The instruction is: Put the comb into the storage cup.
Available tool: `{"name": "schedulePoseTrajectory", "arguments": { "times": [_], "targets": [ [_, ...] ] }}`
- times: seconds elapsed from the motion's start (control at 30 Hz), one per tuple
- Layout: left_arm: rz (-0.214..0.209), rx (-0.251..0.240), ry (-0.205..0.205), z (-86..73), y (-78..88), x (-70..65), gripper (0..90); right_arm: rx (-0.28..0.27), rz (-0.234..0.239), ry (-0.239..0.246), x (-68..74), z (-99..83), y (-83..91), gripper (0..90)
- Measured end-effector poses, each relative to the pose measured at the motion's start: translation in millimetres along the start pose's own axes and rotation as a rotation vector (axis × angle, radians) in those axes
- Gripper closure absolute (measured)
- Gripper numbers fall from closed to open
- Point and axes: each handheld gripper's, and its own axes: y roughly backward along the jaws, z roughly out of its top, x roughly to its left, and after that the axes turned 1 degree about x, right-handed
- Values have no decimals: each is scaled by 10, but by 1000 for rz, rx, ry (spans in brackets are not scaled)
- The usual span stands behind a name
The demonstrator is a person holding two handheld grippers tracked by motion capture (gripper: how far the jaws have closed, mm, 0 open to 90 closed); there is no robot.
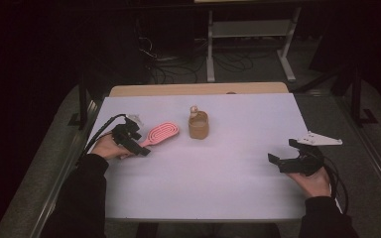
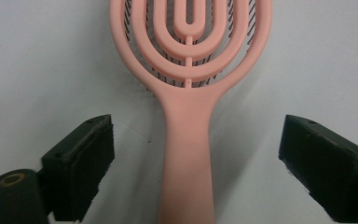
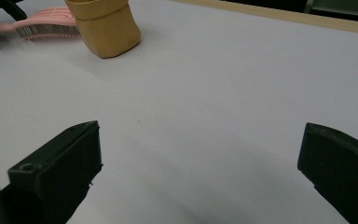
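High view: my left gripper [image 1: 140,147] sits at the left side of the white table [image 1: 218,183], its jaws astride the handle of the pink hairbrush [image 1: 161,133]. The brush lies flat, its looped head pointing away from me toward the tan cup [image 1: 198,126], which stands just beside it near the table's middle. A small pale object rises at the cup's far rim; I cannot make out what it is from here.

Left gripper view: the hairbrush [image 2: 189,140] handle runs up the centre between the two black jaws, with bare table showing on either side of it. The pads do not touch the handle, so I read these tongs as wide, with the handle between them and not gripped.

Right gripper view: my right gripper [image 3: 200,163] rests well apart from the brush, jaws spread wide over bare table. The cup [image 3: 107,28] and the bristled edge of the brush [image 3: 46,25] appear at upper left.
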Motion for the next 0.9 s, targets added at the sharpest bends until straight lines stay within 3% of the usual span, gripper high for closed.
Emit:
{"name": "schedulePoseTrajectory", "arguments": {
  "times": [0.27,0.57,0.9],
  "targets": [
    [-10,-14,-20,-3,-2,-4,326,1,0,2,-1,-2,-2,0],
    [-26,7,-33,-12,-24,-3,473,-1,1,8,0,0,-9,0],
    [19,10,-41,15,-47,-22,584,2,2,13,13,1,-16,0]
  ]
}}
